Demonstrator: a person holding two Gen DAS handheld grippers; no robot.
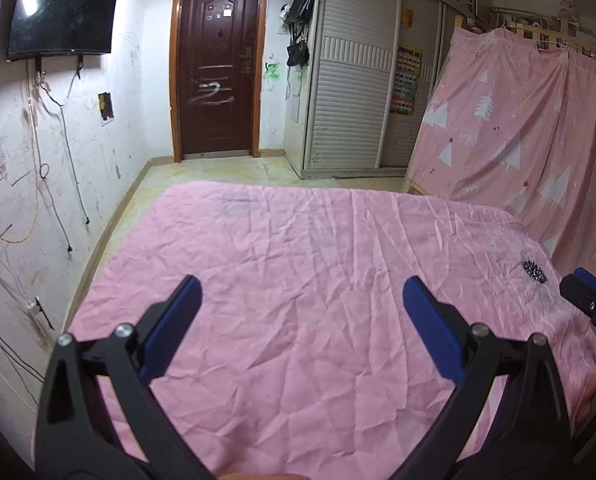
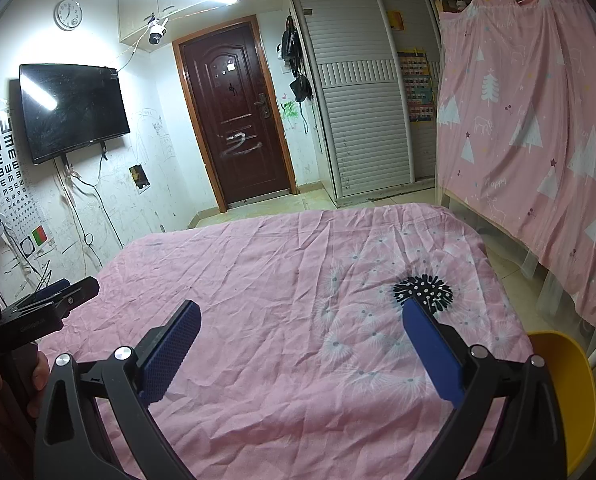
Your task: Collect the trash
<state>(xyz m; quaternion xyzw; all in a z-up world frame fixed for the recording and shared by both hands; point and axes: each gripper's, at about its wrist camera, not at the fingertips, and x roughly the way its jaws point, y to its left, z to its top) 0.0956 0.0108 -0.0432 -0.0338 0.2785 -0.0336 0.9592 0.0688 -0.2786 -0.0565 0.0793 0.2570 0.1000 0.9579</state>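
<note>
Both the left hand-held gripper and the right hand-held gripper are spread wide, holding nothing, above the wrinkled pink bedsheet. Only the right wrist view shows a yellow bin beside the bed and a wall clock. No trash is visible.
</note>
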